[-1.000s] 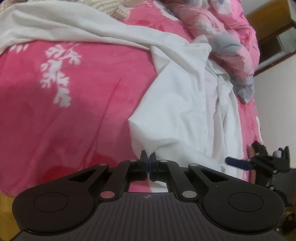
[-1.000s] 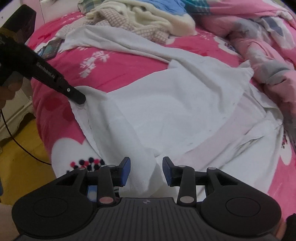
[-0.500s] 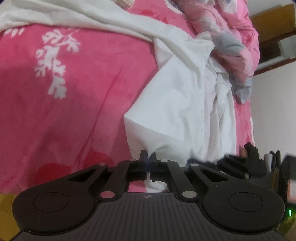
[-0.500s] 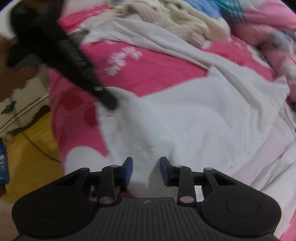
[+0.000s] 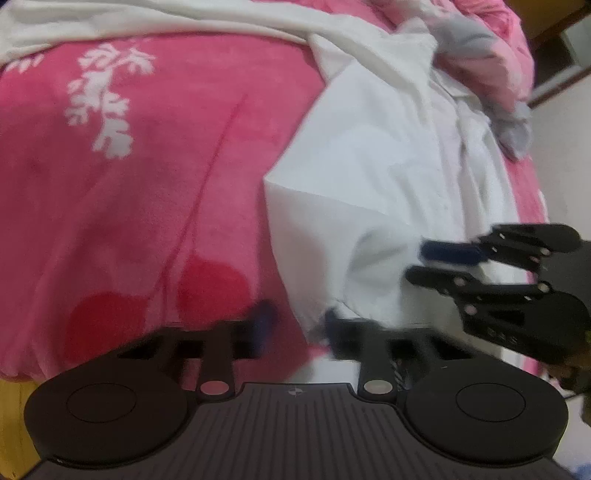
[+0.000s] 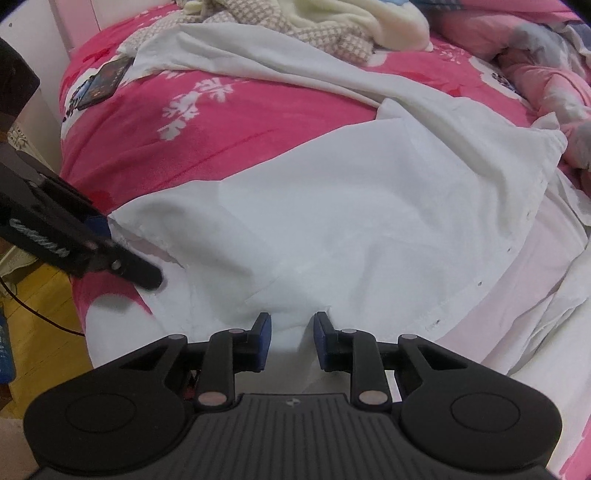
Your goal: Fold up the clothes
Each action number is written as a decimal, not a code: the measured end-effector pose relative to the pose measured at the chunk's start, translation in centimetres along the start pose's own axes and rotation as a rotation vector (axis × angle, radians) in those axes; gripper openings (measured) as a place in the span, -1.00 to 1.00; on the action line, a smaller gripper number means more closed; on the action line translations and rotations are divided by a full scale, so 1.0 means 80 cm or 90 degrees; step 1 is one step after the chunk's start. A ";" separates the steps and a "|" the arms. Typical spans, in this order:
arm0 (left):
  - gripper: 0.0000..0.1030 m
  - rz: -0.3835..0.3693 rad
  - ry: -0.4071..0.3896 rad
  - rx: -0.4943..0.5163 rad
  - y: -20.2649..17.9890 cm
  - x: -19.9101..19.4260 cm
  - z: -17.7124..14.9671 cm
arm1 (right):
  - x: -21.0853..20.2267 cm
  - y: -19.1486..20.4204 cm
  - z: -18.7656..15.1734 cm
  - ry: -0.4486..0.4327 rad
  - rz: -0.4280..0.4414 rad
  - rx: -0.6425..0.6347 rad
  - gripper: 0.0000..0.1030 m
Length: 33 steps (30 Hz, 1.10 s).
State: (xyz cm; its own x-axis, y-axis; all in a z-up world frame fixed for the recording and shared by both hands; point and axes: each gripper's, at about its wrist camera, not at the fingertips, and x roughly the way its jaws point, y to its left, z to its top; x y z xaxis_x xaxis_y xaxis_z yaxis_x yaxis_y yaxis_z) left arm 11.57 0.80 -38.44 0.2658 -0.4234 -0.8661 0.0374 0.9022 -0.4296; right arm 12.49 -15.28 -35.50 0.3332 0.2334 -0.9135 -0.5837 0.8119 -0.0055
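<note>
Setting: a bed covered by a pink blanket (image 6: 229,122) with white leaf prints and red patches.
Garment: a white shirt (image 6: 369,206) lies spread over the near half of the bed, one folded panel on top, a row of small dark dots along its right edge, and the lower hem hanging over the bed's front edge.
Left gripper (image 5: 295,328): in its own blurred view the two dark fingers stand apart, with the shirt's lower corner between them; no pinch on the cloth shows. In the right wrist view it reaches in from the left edge, its tips at the shirt's left corner.
Right gripper (image 6: 291,336): blue-padded fingers spread, with a bump of white cloth between the pads; the pads do not press on it.
Far side of bed: a heap of cream and checked clothes (image 6: 303,22) behind the shirt, and a rumpled pink and grey quilt (image 6: 546,74) to the right.
Other item: a dark phone (image 6: 99,83) lies on the blanket near the far left corner.
Floor: yellow flooring (image 6: 40,306) shows beside the bed at left.
</note>
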 end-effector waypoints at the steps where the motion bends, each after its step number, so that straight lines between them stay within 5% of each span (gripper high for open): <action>1: -1.00 0.009 -0.006 -0.006 -0.001 0.000 -0.001 | 0.000 -0.002 0.000 0.003 0.003 0.002 -0.48; 9: -1.00 0.023 -0.018 -0.018 -0.011 -0.063 -0.043 | -0.030 -0.001 -0.004 0.047 0.064 -0.008 -0.48; 14: -1.00 0.061 0.006 0.044 -0.018 -0.050 -0.076 | -0.024 -0.006 -0.020 0.113 0.079 0.010 -0.48; 17: -1.00 0.071 0.004 0.055 -0.016 -0.034 -0.077 | -0.031 -0.031 -0.020 0.117 0.088 0.087 -0.46; 24: -0.97 0.071 -0.005 0.076 -0.015 -0.023 -0.081 | -0.050 -0.175 -0.026 0.034 0.091 0.425 -0.43; 29: -0.96 0.086 -0.009 0.119 -0.023 -0.020 -0.087 | -0.014 -0.237 -0.043 0.060 0.180 0.597 -0.42; 33: -0.96 0.077 -0.008 0.105 -0.018 -0.020 -0.085 | -0.018 -0.218 -0.070 0.085 0.206 0.609 -0.41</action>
State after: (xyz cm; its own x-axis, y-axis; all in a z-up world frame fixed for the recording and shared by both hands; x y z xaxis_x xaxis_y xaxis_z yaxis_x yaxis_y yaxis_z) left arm 4.50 -0.34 -38.17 0.2892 -0.3114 -0.9052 0.1613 0.9480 -0.2746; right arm 18.07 -32.77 -36.35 0.1450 0.5035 -0.8517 0.2256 0.8213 0.5239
